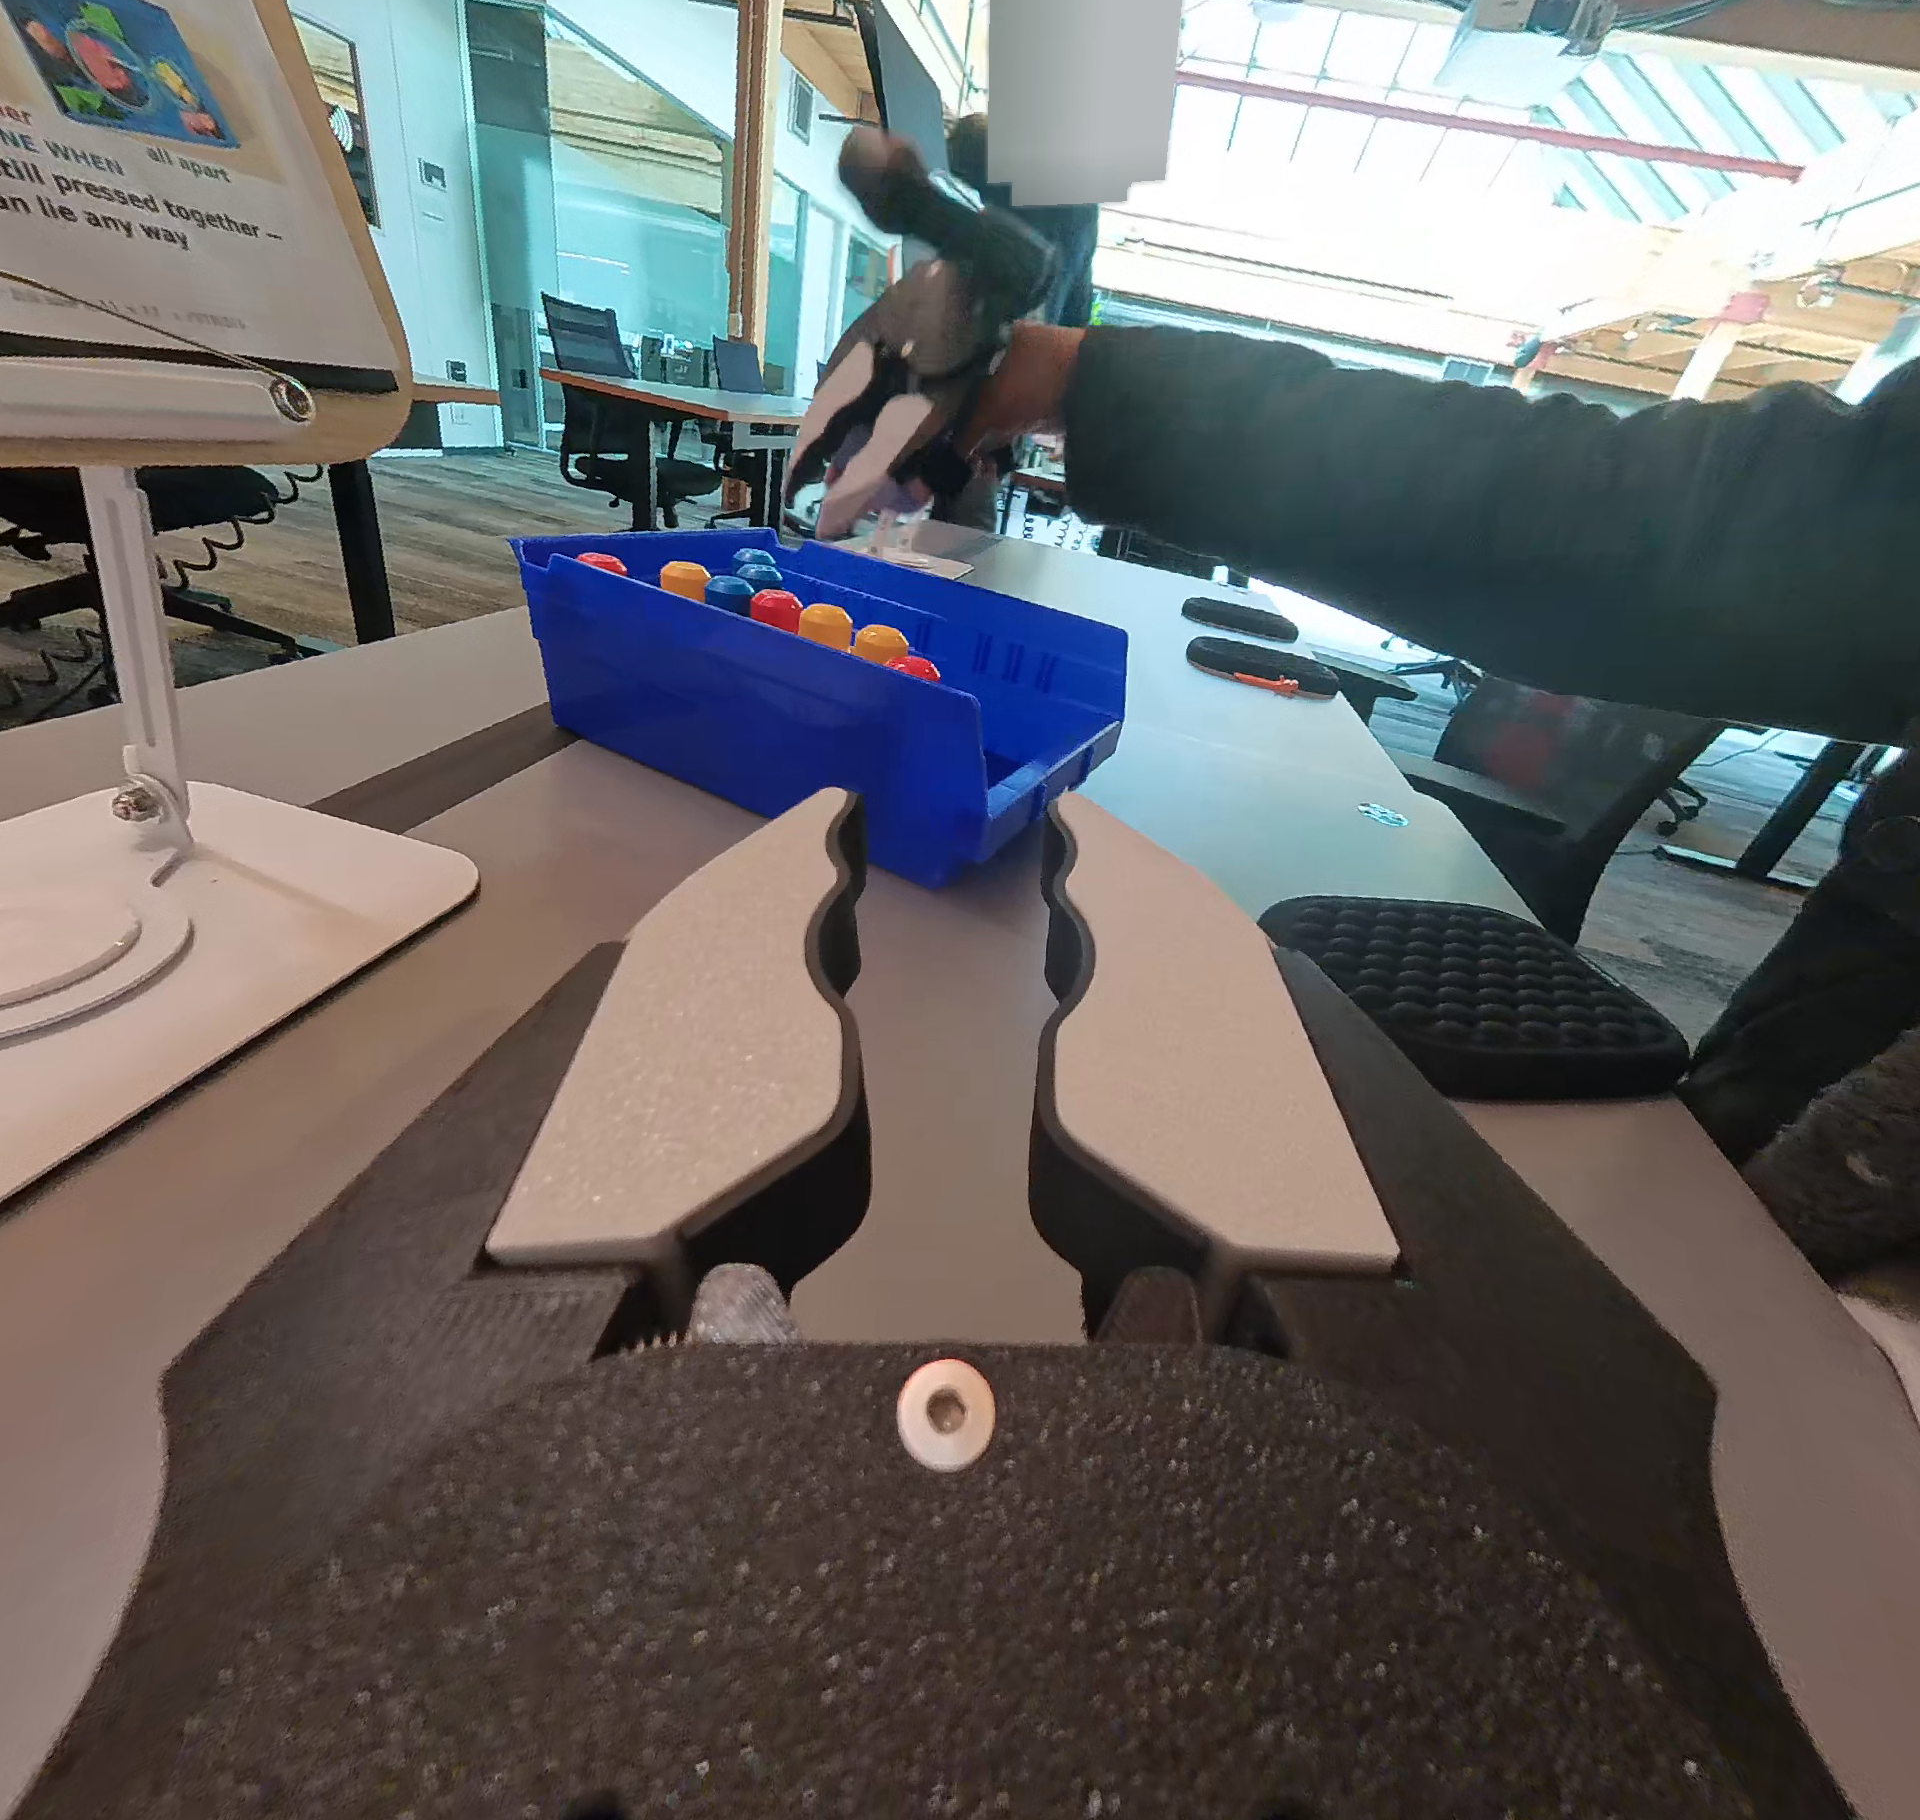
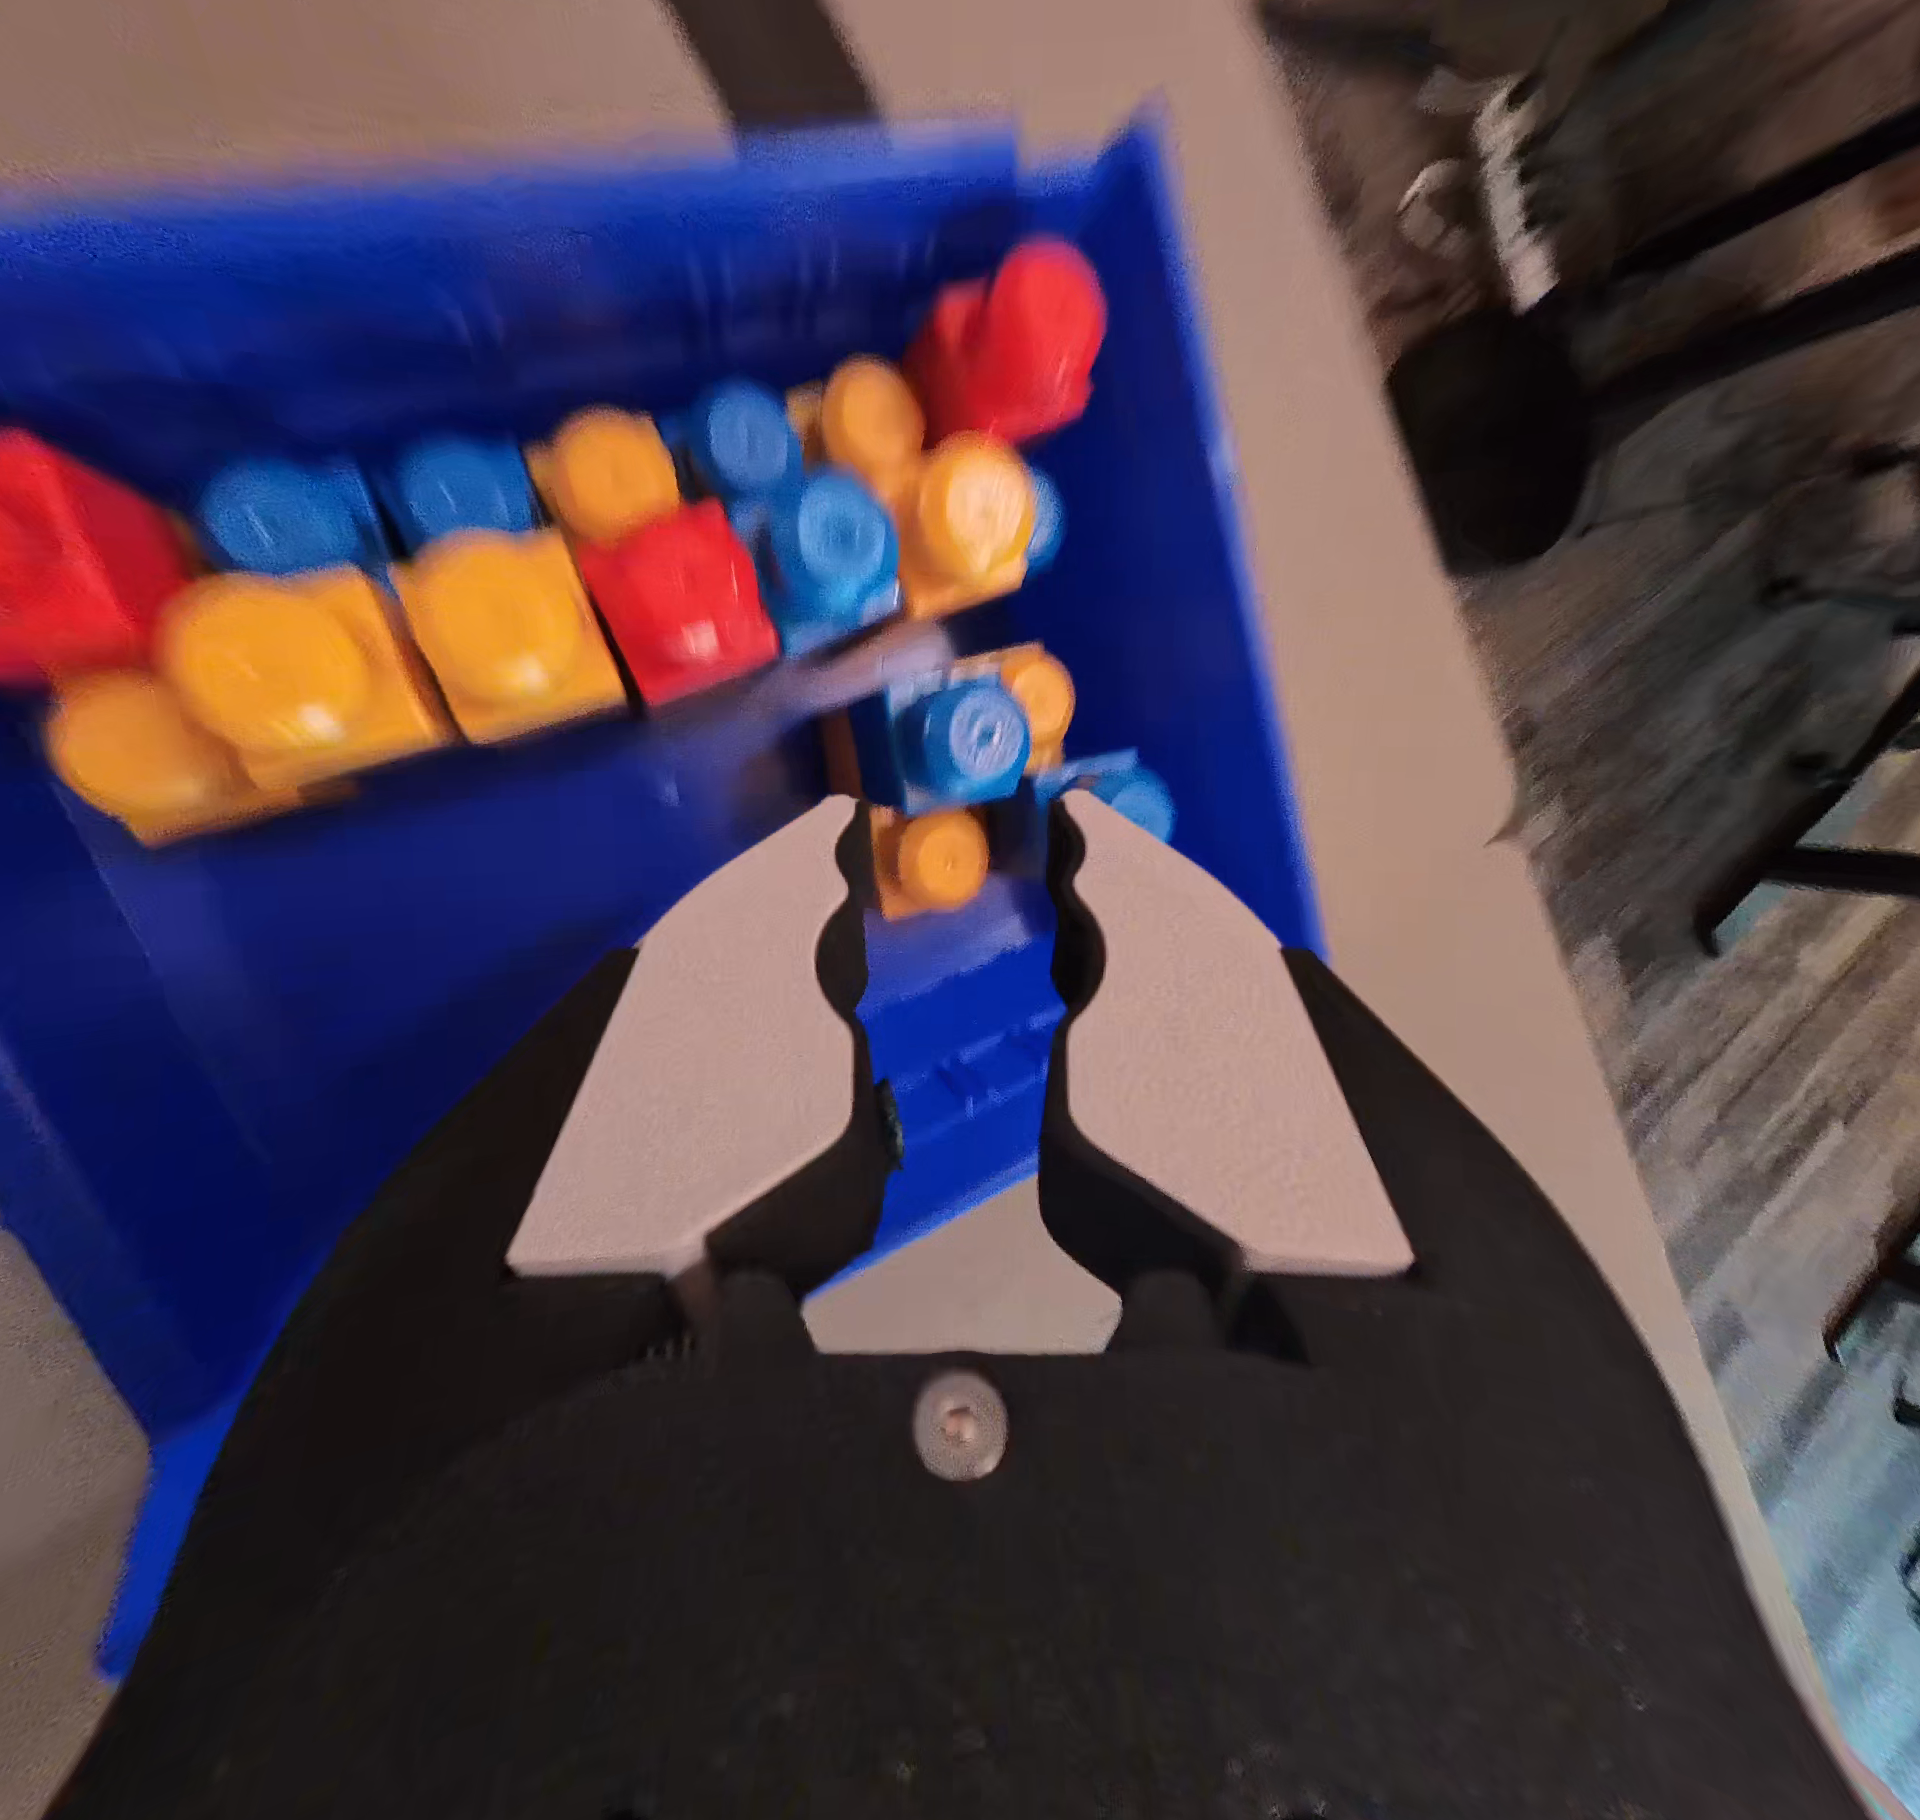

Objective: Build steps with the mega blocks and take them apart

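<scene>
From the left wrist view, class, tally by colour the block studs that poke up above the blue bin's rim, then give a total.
Red studs: 3
Orange studs: 3
Blue studs: 3
Total: 9

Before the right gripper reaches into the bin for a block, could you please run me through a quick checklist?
1. Right gripper open and empty: ok, a gap shows between its fingers.
2. Blocks available: ok, red, yellow and blue blocks lie in the bin.
3. Right gripper over the bin: ok, it points down at the blocks near one end.
4. Target block singled out: cannot tell, the right wrist view is motion-blurred.
5. Left gripper clear of the bin: ok, it is open, empty and low over the table, short of the bin.
</scene>
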Demonstrator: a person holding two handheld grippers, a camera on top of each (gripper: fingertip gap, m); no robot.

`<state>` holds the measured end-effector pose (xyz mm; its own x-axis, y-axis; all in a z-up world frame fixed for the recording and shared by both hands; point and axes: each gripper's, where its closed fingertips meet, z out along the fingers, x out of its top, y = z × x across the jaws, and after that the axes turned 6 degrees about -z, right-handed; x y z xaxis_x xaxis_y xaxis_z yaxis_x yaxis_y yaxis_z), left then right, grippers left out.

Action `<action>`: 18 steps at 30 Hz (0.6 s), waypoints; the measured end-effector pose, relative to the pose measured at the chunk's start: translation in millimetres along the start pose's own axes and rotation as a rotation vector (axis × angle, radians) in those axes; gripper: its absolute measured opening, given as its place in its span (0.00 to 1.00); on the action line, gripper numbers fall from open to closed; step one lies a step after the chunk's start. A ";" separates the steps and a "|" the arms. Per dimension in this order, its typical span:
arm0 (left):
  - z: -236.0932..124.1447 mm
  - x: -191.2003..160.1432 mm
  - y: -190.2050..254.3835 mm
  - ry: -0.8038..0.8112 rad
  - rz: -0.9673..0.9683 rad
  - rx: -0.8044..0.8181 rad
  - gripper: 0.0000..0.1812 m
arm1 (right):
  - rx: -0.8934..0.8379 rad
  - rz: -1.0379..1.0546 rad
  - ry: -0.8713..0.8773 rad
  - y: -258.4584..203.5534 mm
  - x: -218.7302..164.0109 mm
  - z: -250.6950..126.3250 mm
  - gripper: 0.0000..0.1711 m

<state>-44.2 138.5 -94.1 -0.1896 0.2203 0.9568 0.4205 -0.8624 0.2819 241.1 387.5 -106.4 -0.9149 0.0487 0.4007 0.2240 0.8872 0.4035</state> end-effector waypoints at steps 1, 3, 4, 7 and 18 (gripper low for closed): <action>0.0 0.3 -1.0 0.000 0.003 0.009 0.17 | -0.040 0.024 0.080 2.6 19.7 -13.0 0.18; -0.2 0.6 -2.6 -0.001 0.015 0.025 0.17 | -0.130 0.080 0.267 4.7 63.0 -41.7 0.14; -0.3 0.8 -3.5 -0.003 0.020 0.035 0.17 | -0.160 0.111 0.362 2.2 84.3 -56.0 0.13; -0.9 1.7 -6.3 -0.002 0.036 0.061 0.17 | -0.224 0.215 0.604 -14.5 136.9 -90.0 0.09; -6.3 12.4 -16.1 0.033 0.055 0.144 0.15 | -0.290 0.532 0.876 -136.2 213.4 -56.5 0.00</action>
<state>-59.0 152.2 -87.2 -0.1910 0.1568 0.9690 0.5535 -0.7980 0.2383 34.3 251.1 -29.3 -0.1405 -0.0516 0.9887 0.7011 0.7000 0.1362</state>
